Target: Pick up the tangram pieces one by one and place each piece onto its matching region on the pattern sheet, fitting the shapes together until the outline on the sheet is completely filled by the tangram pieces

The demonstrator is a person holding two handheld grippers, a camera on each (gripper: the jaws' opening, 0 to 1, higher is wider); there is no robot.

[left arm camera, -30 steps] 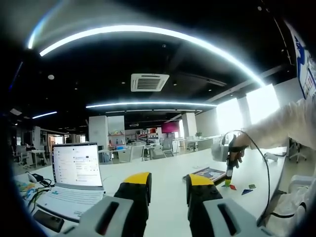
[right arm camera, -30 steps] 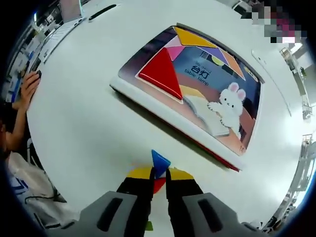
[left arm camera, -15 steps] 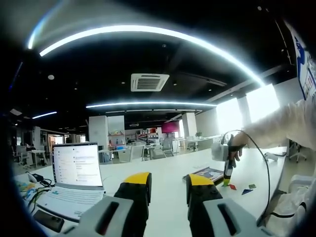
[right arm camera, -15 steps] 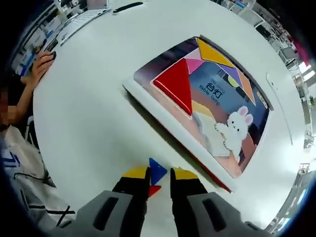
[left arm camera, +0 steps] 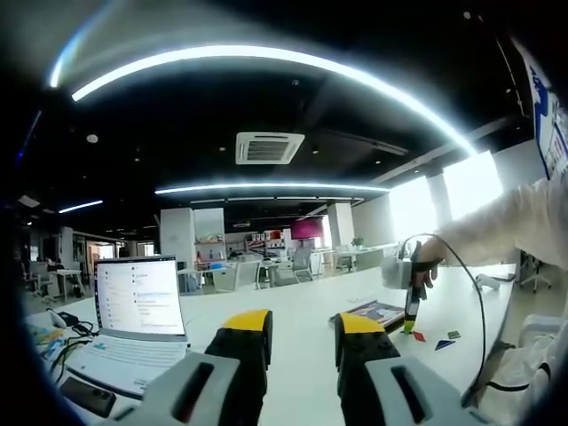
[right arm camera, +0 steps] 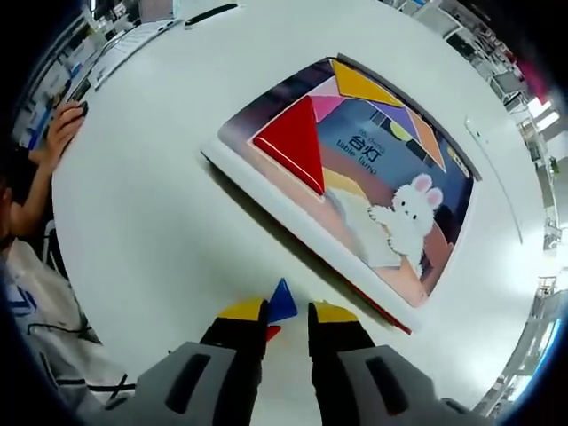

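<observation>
In the right gripper view the pattern sheet [right arm camera: 404, 222] lies on the white table with a large red triangle [right arm camera: 293, 142], a yellow piece [right arm camera: 364, 82], a pink piece [right arm camera: 327, 105] and an orange piece [right arm camera: 428, 138] on it. My right gripper [right arm camera: 286, 311] is open. A blue triangle [right arm camera: 282, 302] sits between its jaws against the left one, with a gap to the right one. A red piece [right arm camera: 272, 333] lies just below it. My left gripper [left arm camera: 302, 324] is open and holds nothing. In the left gripper view the right gripper [left arm camera: 411, 311] points down beside loose pieces [left arm camera: 441, 344].
An open laptop [left arm camera: 138, 306] stands to the left of the left gripper. A person's hand [right arm camera: 62, 133] rests at the table's left edge, and a keyboard [right arm camera: 133, 44] lies beyond it. A cable [left arm camera: 479, 311] loops from the right gripper.
The right jaws went from nearly shut around the blue triangle to wide apart. The right view shifted over the sheet. The left gripper has not moved.
</observation>
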